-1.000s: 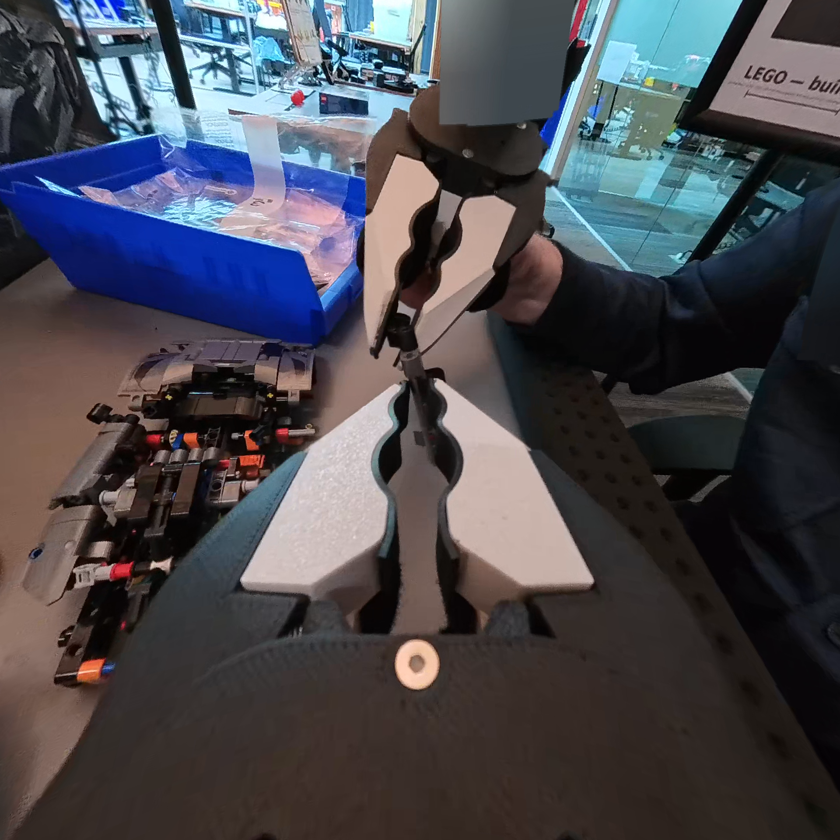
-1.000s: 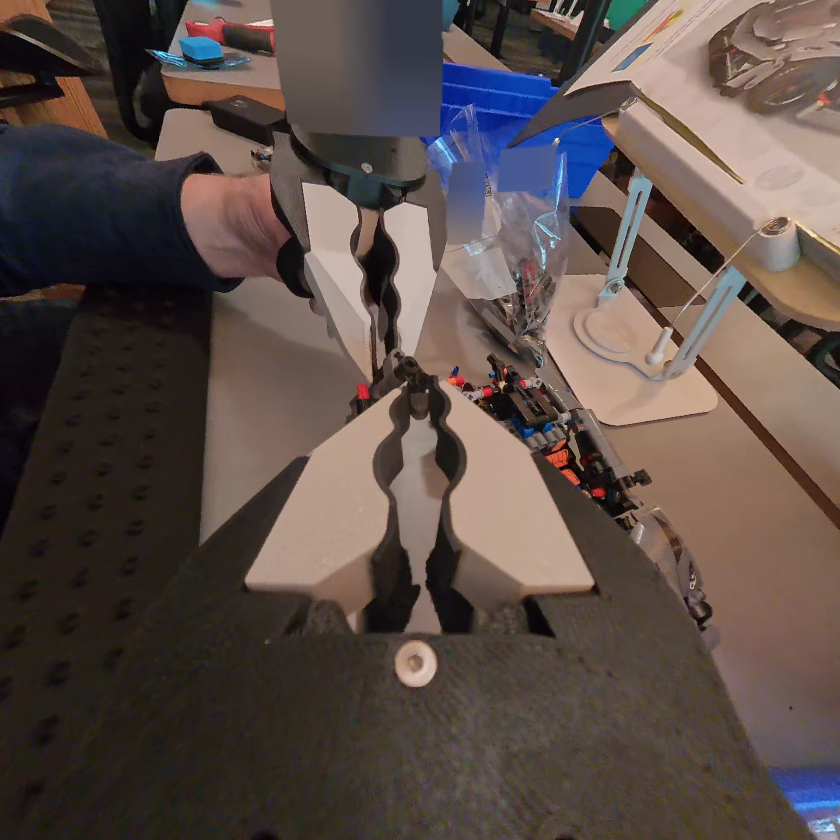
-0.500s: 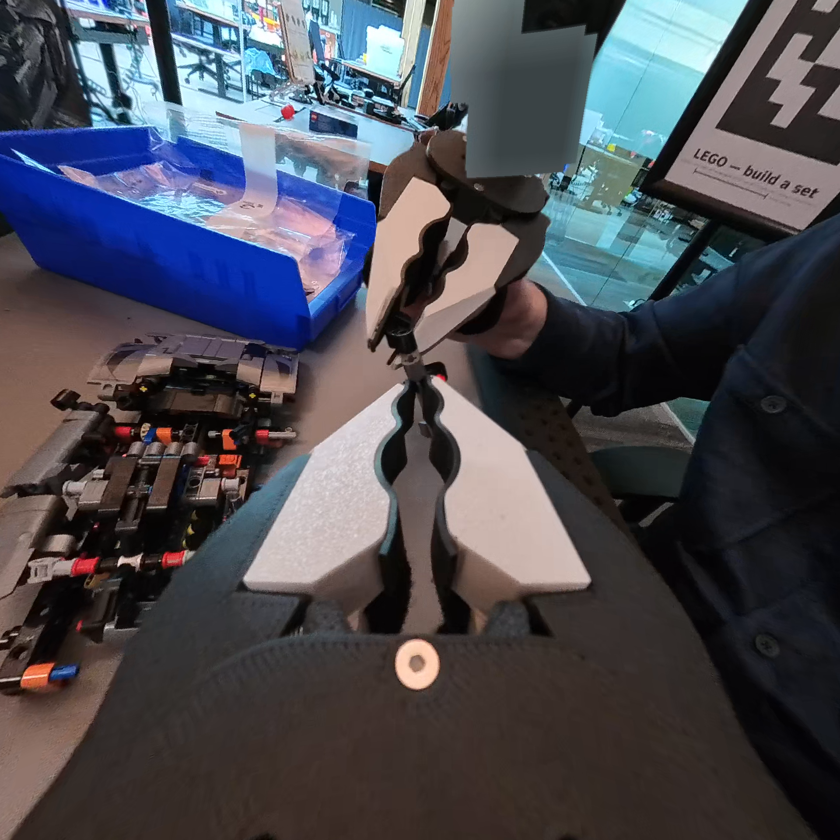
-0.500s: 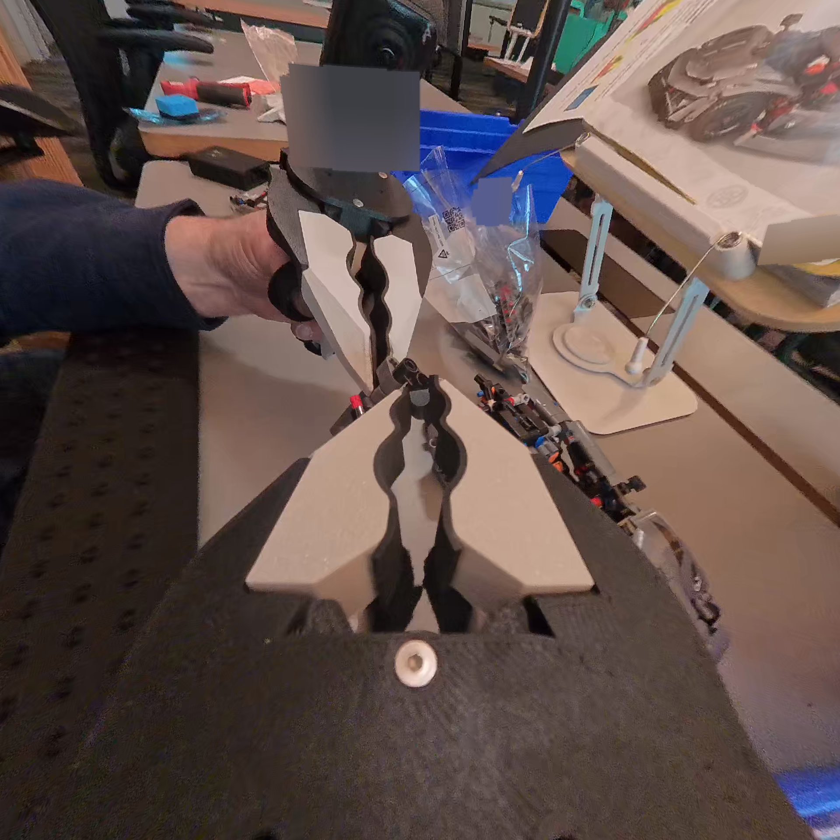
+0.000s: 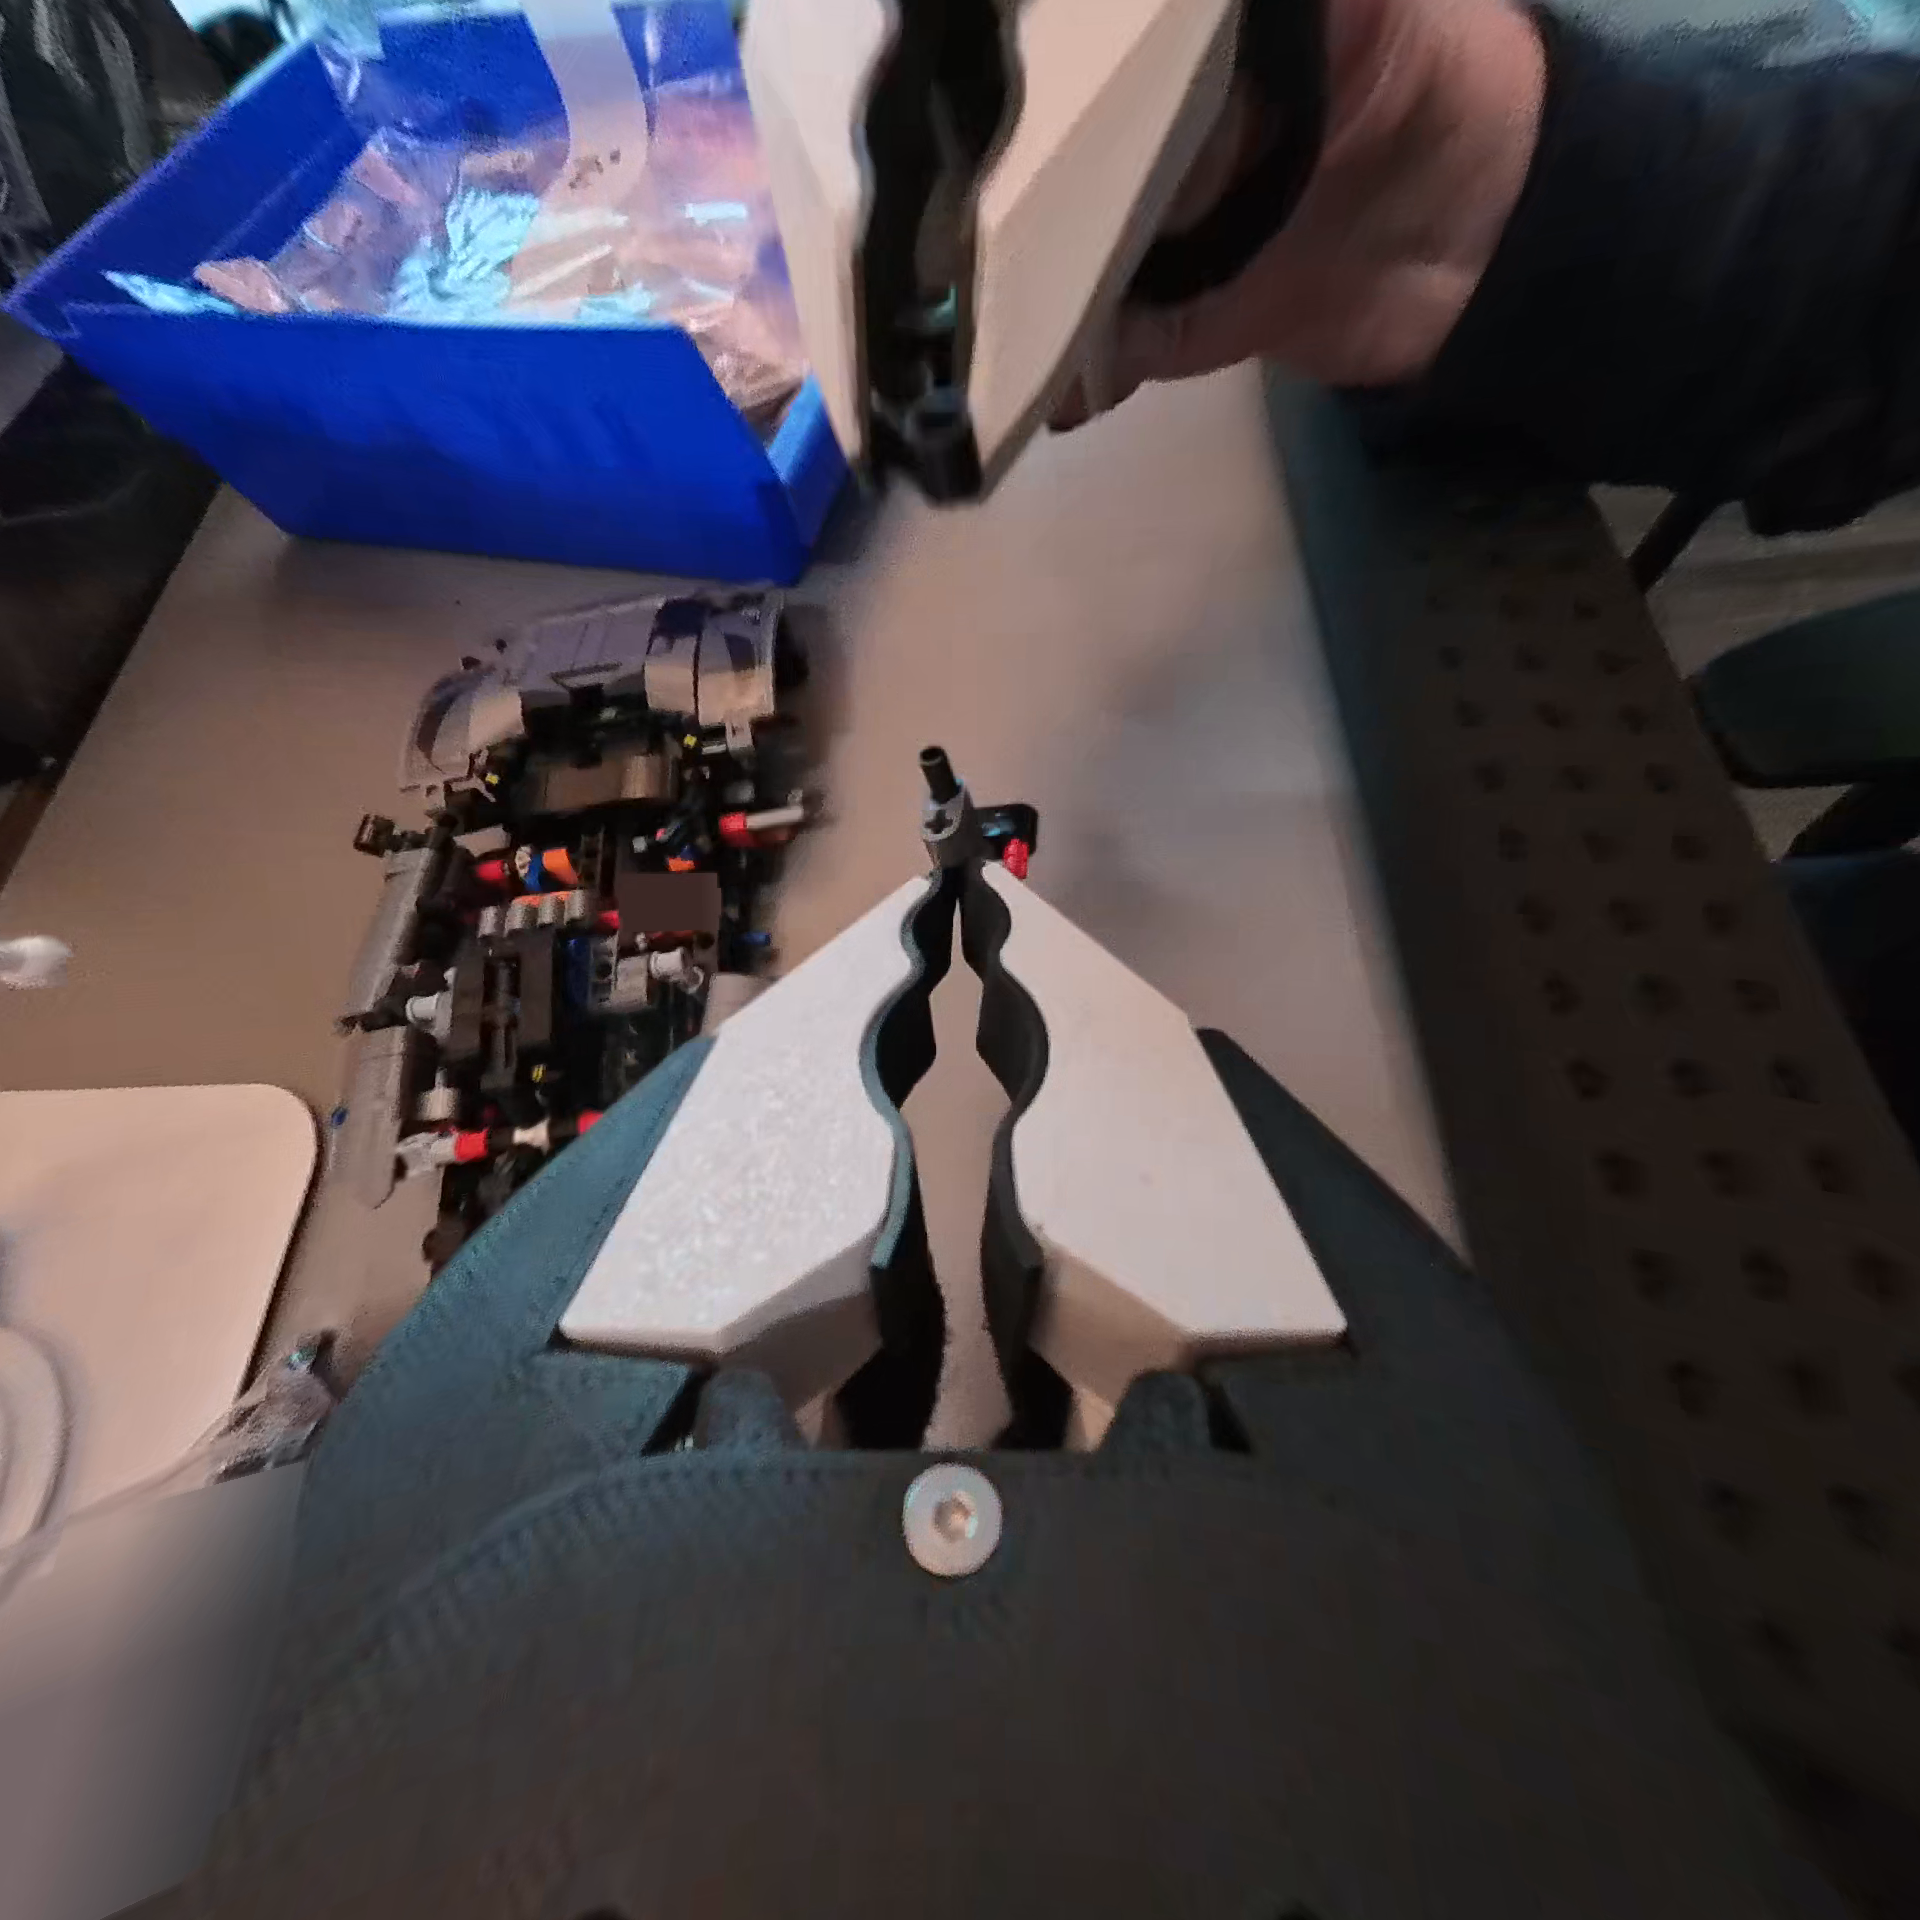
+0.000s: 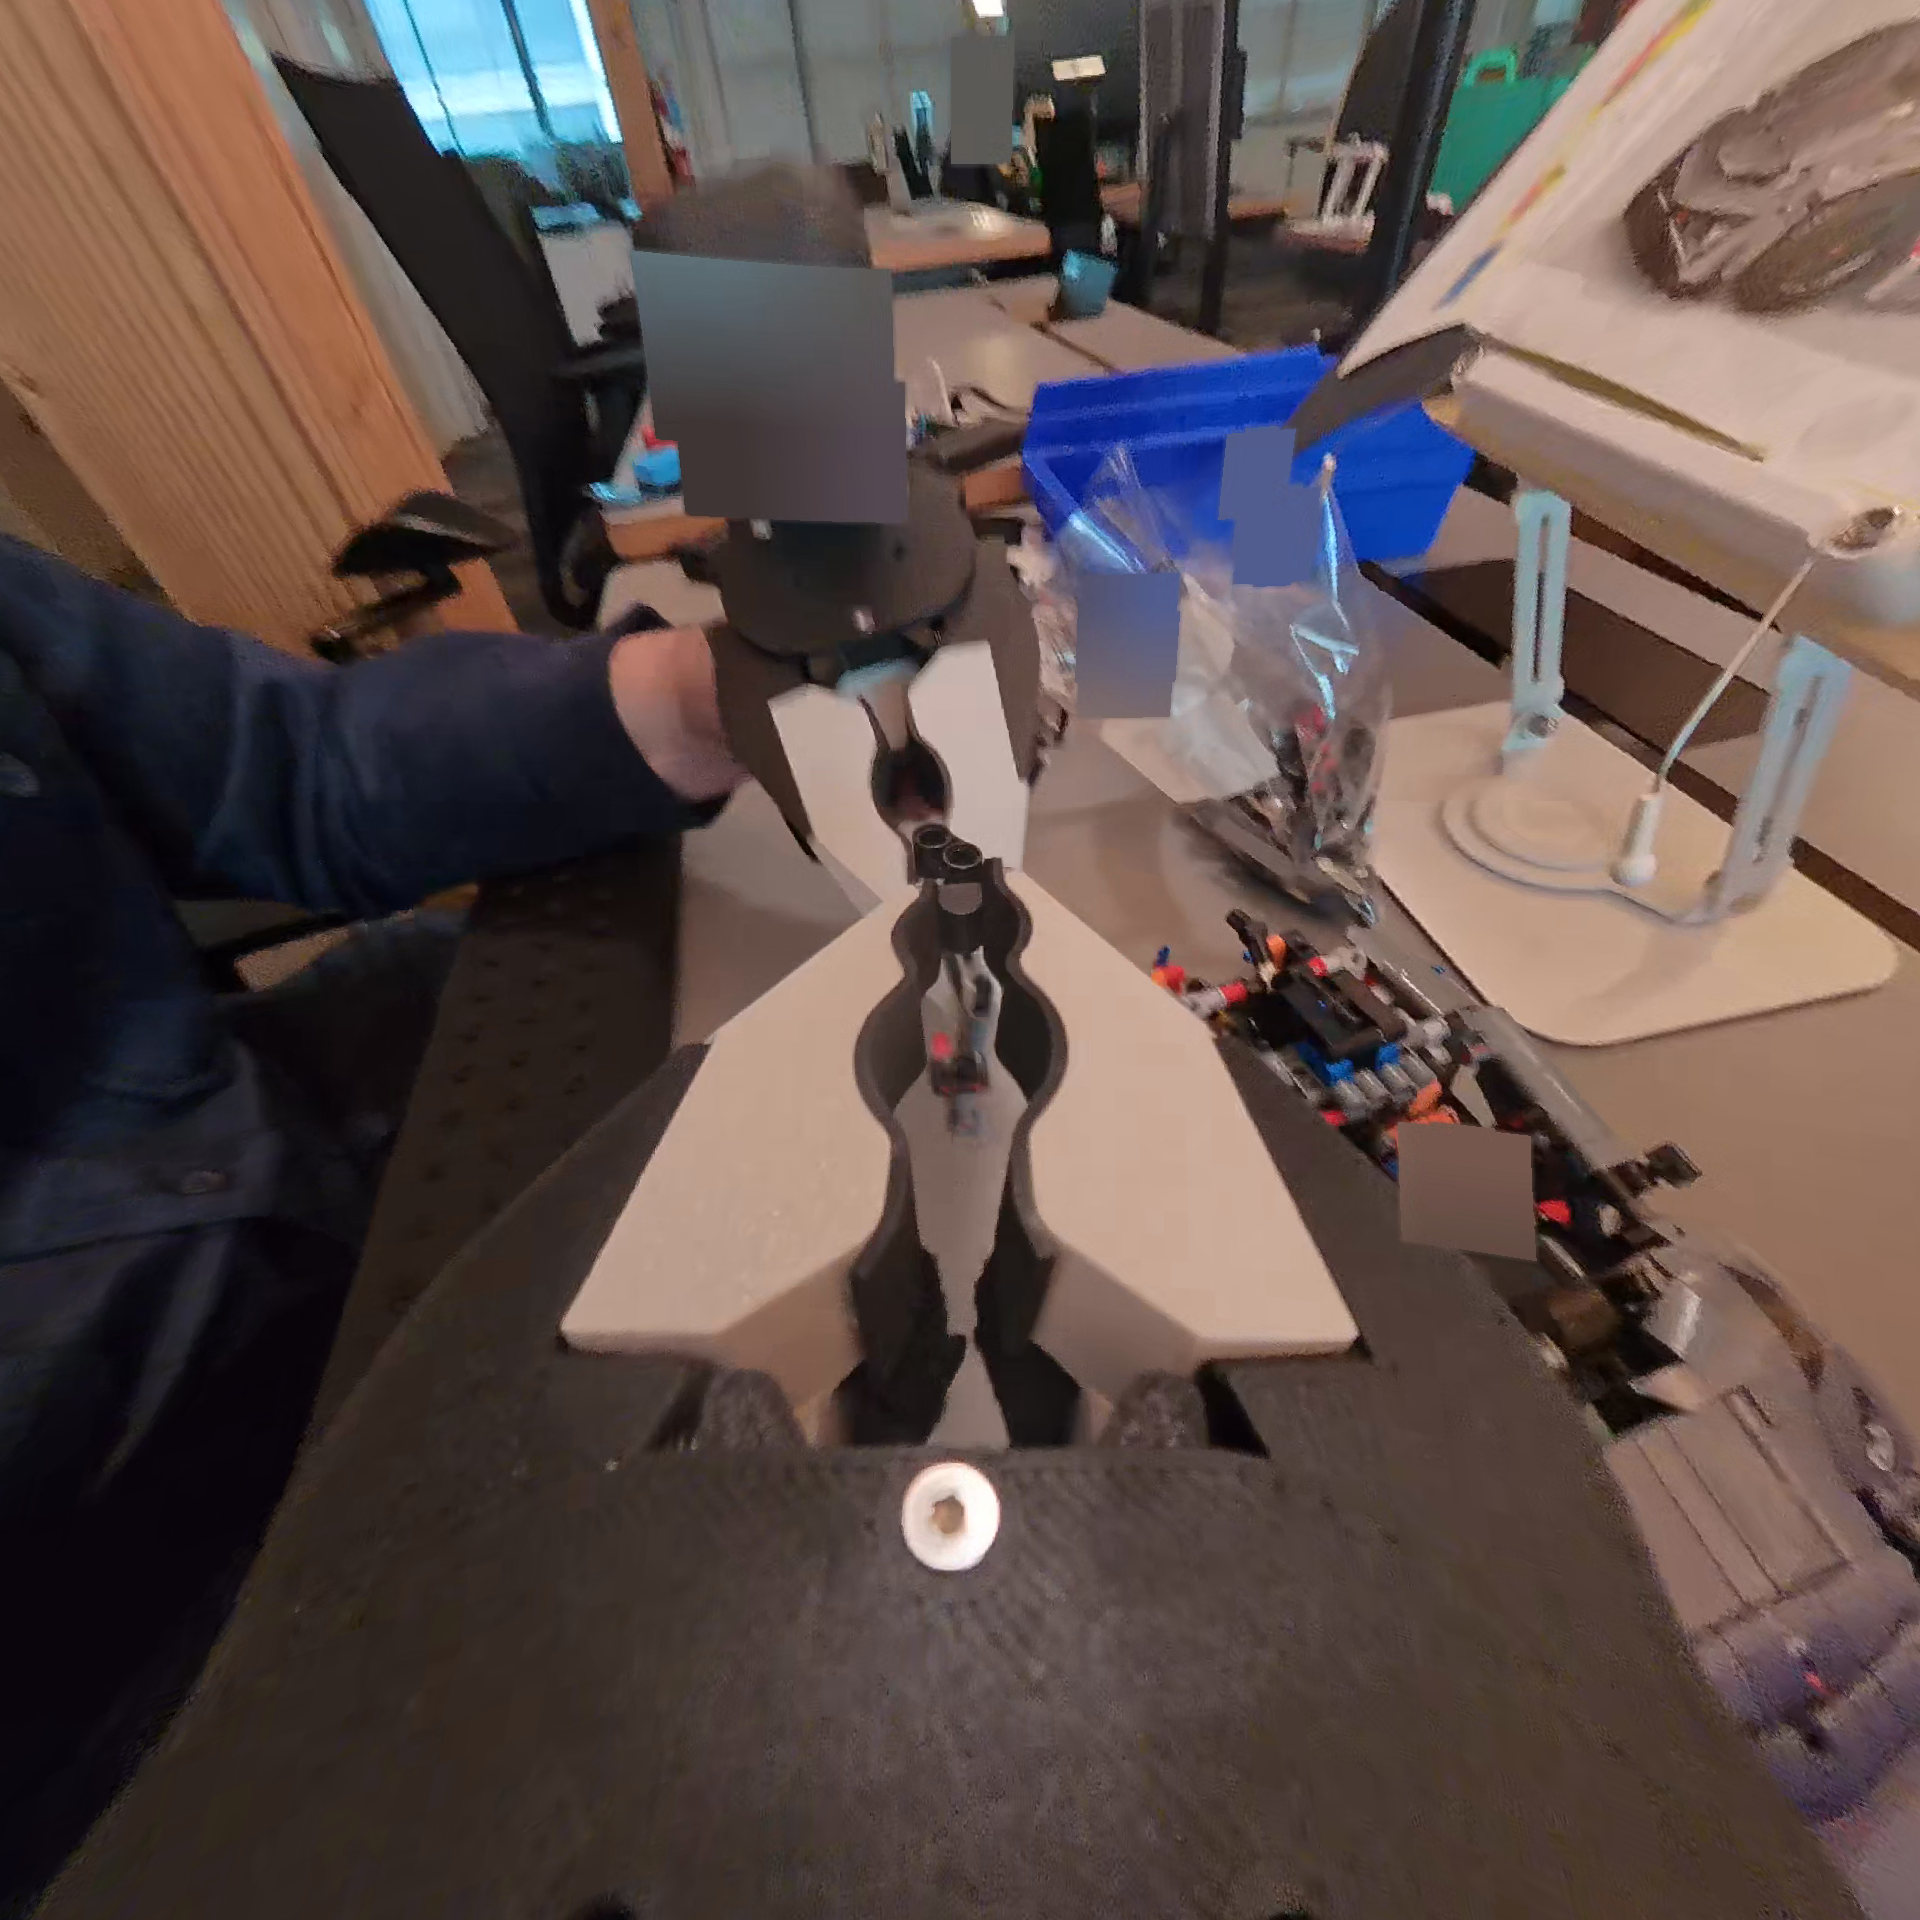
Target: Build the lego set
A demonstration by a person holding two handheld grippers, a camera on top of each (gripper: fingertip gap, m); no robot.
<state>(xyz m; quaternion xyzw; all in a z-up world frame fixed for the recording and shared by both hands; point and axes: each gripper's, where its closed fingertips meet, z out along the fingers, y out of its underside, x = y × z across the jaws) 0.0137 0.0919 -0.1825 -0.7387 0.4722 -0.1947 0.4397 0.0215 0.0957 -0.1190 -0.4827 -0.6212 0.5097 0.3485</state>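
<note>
Left gripper [image 5: 954, 883] jaws closed on small grey pin subassembly [image 5: 951, 821], frame centre. Right gripper [image 5: 920, 457] jaws clamped on black connector [image 6: 943, 857], upper centre. Car chassis [image 5: 561, 914] parked on counter [image 5: 1122, 665], left. Risk: parts well apart, thin tip grip; misaligned mating likely twists piece out.

An open-plan office or lab: rows of desks [image 6: 966, 234], office chairs [image 6: 488, 343] (upper frame), wood-slat wall [image 6: 156, 312].

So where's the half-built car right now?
The car lies on the table, left of the left gripper in its view, in front of the blue bin. In the right view it sits lower right.
</note>
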